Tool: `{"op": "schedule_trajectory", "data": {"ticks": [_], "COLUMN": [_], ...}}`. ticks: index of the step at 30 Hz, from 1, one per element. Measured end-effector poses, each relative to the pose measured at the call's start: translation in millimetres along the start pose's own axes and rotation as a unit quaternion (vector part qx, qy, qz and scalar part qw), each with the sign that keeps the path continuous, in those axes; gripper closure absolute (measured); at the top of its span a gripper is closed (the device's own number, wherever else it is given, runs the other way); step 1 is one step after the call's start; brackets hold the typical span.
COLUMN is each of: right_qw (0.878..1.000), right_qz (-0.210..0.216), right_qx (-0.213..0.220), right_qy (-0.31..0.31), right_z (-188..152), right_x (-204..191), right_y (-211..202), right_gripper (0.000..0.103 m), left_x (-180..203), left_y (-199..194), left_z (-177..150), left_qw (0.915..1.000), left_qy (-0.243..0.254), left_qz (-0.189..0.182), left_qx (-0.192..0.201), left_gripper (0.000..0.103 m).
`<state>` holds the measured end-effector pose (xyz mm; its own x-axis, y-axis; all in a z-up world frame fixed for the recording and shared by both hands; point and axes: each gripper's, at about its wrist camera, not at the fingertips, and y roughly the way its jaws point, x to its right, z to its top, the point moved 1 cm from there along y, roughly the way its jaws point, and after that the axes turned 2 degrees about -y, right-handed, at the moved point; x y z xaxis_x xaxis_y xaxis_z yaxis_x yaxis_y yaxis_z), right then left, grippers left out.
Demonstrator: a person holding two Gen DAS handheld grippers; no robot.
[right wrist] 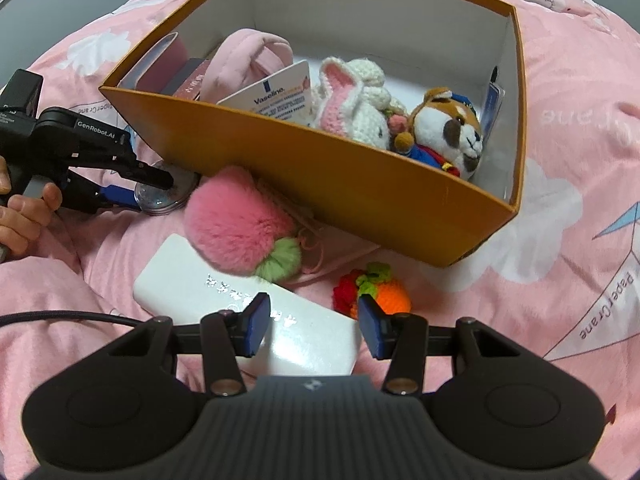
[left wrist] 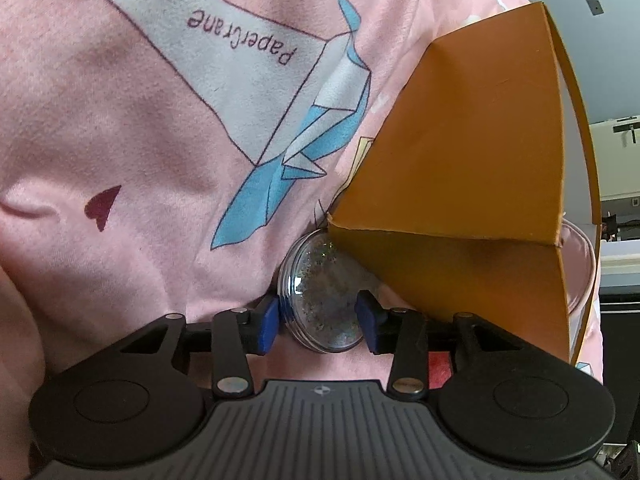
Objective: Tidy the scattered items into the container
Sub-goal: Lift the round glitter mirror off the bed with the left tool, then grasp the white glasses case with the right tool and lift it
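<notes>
Left wrist, glitter disc (left wrist: pixel 324 300) on edge, gripped

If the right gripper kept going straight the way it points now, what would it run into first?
Most likely the flat white rectangular box lying on the pink bedding: it sits directly below and ahead of the open right gripper. Depth is unclear; beyond it lie the fluffy pink pompom and orange cardboard box.

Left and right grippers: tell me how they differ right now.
The left gripper is shut on the clear round glitter case beside the orange box; the right gripper is open and holds nothing, hovering over the white flat box. Both have blue pads.
</notes>
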<state>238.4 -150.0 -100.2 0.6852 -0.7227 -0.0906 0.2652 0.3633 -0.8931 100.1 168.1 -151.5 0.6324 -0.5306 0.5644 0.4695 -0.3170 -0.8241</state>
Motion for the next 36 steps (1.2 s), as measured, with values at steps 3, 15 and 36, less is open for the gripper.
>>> {"op": "schedule_trajectory", "data": {"ticks": [3, 15, 36], "right_qw": [1.0, 1.0, 0.924], "right_qz": [-0.002, -0.002, 0.111], "right_qx": [0.003, 0.01, -0.101], "right_qy": [0.004, -0.022, -0.352], "right_z": [-1, 3, 20], "right_x": [1, -1, -46], "right_y": [-3, -11, 40], "right_gripper": [0.052, 0.052, 0.033], "left_x": [9, 44, 69], "left_y": [-3, -46, -26], "left_z": [-5, -26, -54], "left_qw": [0.9999, 0.9923, 0.9288], "left_qy": [0.004, 0.111, 0.347], "left_qz": [-0.006, 0.047, 0.127], "left_qx": [0.009, 0.028, -0.034], "left_gripper": [0.07, 0.087, 0.087]}}
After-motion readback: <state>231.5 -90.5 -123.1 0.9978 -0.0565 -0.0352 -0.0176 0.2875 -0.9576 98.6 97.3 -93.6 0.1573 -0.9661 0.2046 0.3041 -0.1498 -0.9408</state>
